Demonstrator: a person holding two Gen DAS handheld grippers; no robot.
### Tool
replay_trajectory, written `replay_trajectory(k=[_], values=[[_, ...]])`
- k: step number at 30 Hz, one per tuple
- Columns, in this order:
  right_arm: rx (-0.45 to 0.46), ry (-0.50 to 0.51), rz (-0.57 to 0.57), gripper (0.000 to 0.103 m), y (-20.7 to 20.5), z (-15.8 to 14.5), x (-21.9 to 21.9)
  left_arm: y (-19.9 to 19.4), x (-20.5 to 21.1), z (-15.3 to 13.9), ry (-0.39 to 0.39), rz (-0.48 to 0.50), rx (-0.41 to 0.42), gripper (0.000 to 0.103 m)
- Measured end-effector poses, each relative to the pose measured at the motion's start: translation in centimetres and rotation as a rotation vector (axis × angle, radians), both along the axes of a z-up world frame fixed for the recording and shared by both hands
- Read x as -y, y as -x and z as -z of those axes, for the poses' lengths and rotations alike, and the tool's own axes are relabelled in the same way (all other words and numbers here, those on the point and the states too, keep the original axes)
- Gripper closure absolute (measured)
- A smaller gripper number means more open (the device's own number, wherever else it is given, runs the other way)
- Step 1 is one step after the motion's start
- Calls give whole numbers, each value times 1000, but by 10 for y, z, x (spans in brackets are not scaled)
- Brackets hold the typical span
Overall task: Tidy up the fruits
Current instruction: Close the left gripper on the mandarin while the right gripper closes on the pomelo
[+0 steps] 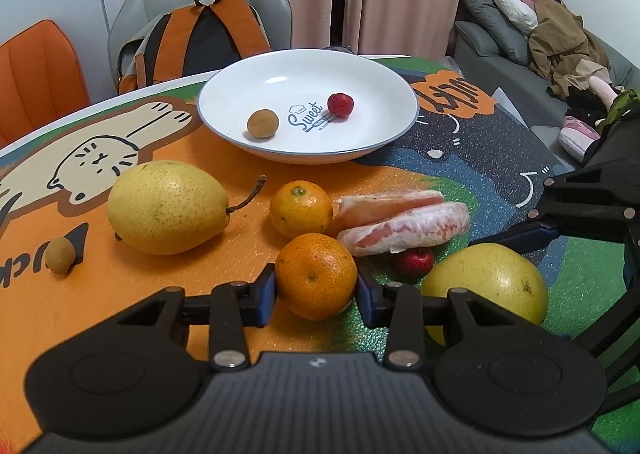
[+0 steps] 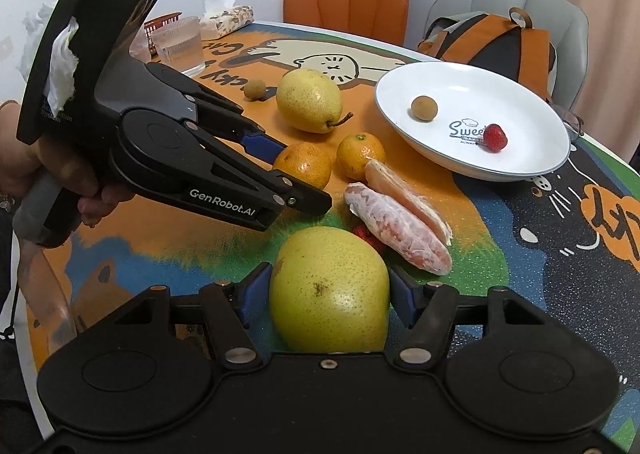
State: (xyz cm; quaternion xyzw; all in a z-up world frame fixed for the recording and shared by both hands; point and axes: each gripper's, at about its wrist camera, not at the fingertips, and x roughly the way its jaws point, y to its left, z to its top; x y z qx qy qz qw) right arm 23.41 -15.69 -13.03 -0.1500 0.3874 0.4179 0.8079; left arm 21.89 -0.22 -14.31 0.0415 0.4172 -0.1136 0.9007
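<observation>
**Both grippers clamped on fruit, plate barely filled**

Left wrist view: left gripper point(image 1: 316, 288) at bottom centre, blue pads pressed against both sides of a near orange point(image 1: 316, 276) sitting on the table mat point(image 1: 100, 306). Second orange point(image 1: 301, 209) just behind it, touching two peeled pomelo segments point(image 1: 404, 221) at centre right. Yellow pear point(image 1: 166, 207) at centre left, loose longan point(image 1: 60, 255) far left. White plate point(image 1: 360, 73) at upper centre holding one longan point(image 1: 263, 123) and one small red fruit point(image 1: 340, 104). Another red fruit point(image 1: 414, 260) peeking out between segments and pomelo point(image 1: 486, 286) at lower right.

Right wrist view: right gripper point(image 2: 329, 290) at bottom centre, pads tight on both sides of the pomelo. Left gripper coming in from upper left, closed around its orange. Glass point(image 2: 182, 43) and tissue pack point(image 2: 228, 15) at upper left.
</observation>
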Motion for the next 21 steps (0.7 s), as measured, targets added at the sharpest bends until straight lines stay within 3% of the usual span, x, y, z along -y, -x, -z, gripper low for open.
replay_trajectory(k=[10,21], values=[[-46,-19,21,42,-3,-4,12,3,1,-7,10,-6,7,64],[-22,-45,2,42,-1,-29,19,12,10,-25,18,-24,29,64]])
